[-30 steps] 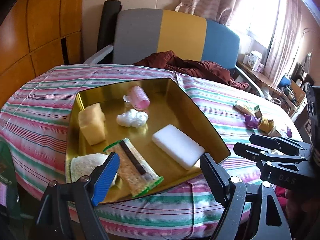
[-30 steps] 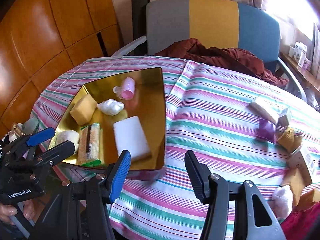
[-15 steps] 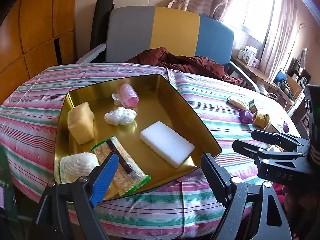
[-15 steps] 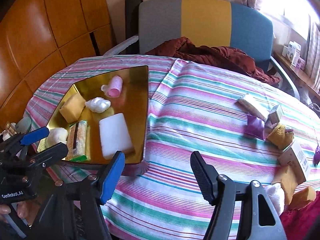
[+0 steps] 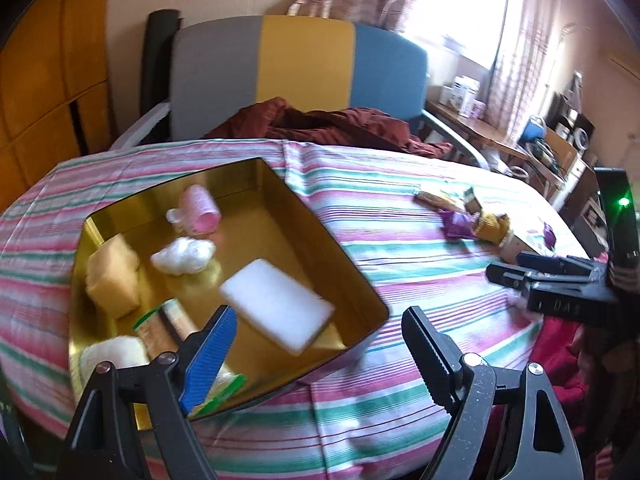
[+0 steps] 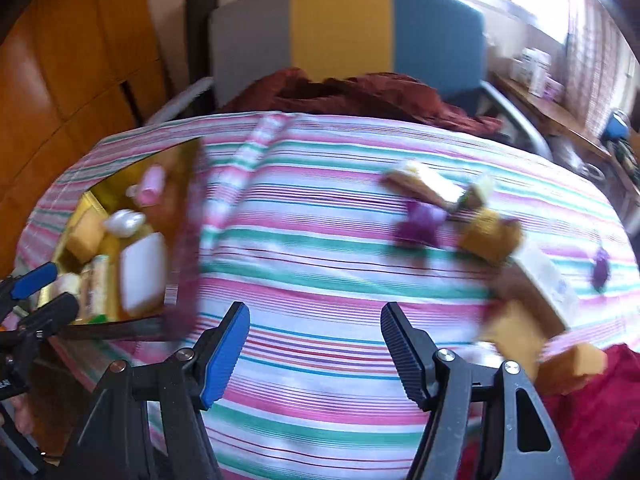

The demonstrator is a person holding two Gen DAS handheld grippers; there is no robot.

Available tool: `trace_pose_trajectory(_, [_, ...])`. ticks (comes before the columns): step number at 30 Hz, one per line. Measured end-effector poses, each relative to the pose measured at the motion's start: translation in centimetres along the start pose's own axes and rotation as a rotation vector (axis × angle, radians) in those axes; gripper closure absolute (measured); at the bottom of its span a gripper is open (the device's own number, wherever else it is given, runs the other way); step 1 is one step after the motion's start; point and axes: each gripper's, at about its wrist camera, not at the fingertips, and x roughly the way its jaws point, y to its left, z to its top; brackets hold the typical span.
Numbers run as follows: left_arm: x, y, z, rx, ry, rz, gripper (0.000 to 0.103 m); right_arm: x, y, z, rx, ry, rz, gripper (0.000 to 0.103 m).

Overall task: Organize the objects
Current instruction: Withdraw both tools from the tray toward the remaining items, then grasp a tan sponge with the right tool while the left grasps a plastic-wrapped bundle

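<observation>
A gold tray [image 5: 356,268] sits on the striped tablecloth at the left. It holds a white block [image 5: 276,308], a yellow sponge [image 5: 112,276], a white wad [image 5: 184,256], a pink roller [image 5: 200,210] and a snack packet [image 5: 172,320]. My left gripper [image 5: 320,344] is open and empty over the tray's near corner. My right gripper [image 6: 316,348] is open and empty over bare cloth. Loose items lie at the table's right: a purple wrapper [image 6: 420,224], a brown packet [image 6: 488,232], a white box [image 6: 548,280] and a wafer bar [image 6: 424,184]. The right view is blurred.
A grey, yellow and blue chair [image 5: 304,68] with dark red cloth [image 5: 332,124] stands behind the table. Wooden panels [image 6: 60,80] are at the left. A cluttered side desk [image 5: 520,140] is at the right. Yellow pieces [image 6: 588,360] lie at the table's near right edge.
Both grippers have swung to the right. The tray has shifted left in both views, and the loose items have come closer to the right gripper. Both stay open and empty.
</observation>
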Motion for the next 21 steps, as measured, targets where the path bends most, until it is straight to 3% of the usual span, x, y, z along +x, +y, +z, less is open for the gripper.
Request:
trace_pose_trajectory(6, [1.5, -3.1, 0.2, 0.078, 0.031, -0.058, 0.018, -2.1, -8.6, -0.3, 0.13, 0.032, -0.109, 0.034])
trace_pose_trajectory(13, [3.1, -5.7, 0.4, 0.136, 0.063, -0.103, 0.018, -5.2, -20.1, -1.6, 0.297, 0.099, -0.295, 0.034])
trace_pose_trajectory(17, [3.8, -7.2, 0.6, 0.174, 0.082, -0.127, 0.017, -4.9, -23.3, -2.8, 0.345, 0.163, -0.293, 0.034])
trace_pose_trajectory(21, [4.3, -9.8, 0.9, 0.246, 0.087, -0.158, 0.015, -3.6, -23.8, -3.3, 0.34, 0.222, -0.274, 0.034])
